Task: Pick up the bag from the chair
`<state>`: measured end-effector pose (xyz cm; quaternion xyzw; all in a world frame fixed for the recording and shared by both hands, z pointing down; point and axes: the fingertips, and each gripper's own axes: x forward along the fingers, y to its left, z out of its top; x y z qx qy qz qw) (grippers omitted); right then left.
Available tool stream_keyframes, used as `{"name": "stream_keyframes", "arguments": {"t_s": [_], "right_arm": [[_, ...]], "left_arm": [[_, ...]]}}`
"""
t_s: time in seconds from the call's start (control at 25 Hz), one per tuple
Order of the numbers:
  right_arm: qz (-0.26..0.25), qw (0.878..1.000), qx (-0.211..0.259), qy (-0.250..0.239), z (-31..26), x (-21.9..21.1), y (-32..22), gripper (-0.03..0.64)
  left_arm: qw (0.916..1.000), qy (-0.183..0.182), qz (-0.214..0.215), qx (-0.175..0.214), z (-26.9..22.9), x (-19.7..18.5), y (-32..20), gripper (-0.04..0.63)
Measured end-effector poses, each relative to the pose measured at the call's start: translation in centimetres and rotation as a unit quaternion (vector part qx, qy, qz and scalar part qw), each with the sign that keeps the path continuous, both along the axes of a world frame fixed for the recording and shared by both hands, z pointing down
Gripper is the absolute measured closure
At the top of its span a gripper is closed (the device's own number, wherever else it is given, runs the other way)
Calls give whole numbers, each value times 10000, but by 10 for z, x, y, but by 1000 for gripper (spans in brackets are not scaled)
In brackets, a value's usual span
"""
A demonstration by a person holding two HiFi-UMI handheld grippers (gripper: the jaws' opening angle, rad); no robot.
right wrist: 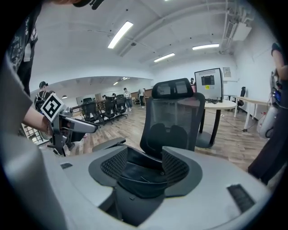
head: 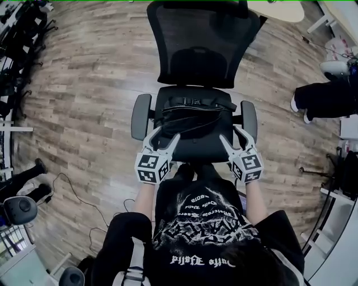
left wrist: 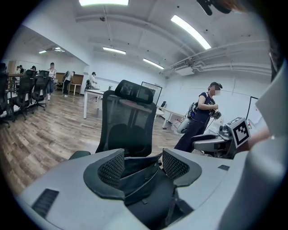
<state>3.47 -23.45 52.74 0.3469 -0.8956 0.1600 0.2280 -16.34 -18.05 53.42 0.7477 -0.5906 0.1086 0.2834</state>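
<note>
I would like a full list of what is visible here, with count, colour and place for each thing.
bag: one, black, on the chair seat
chair: one, black with grey armrests, middle of floor
floor: one, brown wood, all around
table: one, pale, top edge
bystander: one, dark trousers, right edge
cable: one, dark, floor at lower left
left gripper: one, grey, jaws apart at bag's front edge
right gripper: one, grey, jaws apart at bag's front edge

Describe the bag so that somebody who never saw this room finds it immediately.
Find the black mesh-backed office chair on the wooden floor. The bag lies on its seat, between the two grey armrests. Unlike the smooth seat, it is soft, creased and strapped.
</note>
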Motion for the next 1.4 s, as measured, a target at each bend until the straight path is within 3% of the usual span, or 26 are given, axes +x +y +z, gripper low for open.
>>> {"name": "stream_keyframes", "arguments": {"t_s": [0.28, 0.76, 0.96, 1.16, 1.4], "right_arm": [[-566, 9981, -100, 217, 24, -13, -44, 362], [-1424, 9852, -423, 854, 105, -28, -105, 362], [-2020, 9680, -367, 1443, 145, -24, -117, 362], [-2187, 9632, -603, 1444, 171, -26, -126, 360], [-2664, 9464, -828, 1629, 202, -27, -130, 360]], "left_arm": [[9994, -115, -149, -282, 28, -10, -36, 324], [9927, -274, -184, -1164, 106, -38, -80, 324], [9901, -319, -144, -1356, 128, -47, -95, 324], [9870, -261, 37, -1587, 154, -54, -95, 324], [9885, -88, -8, -1512, 166, -62, -109, 324]]}}
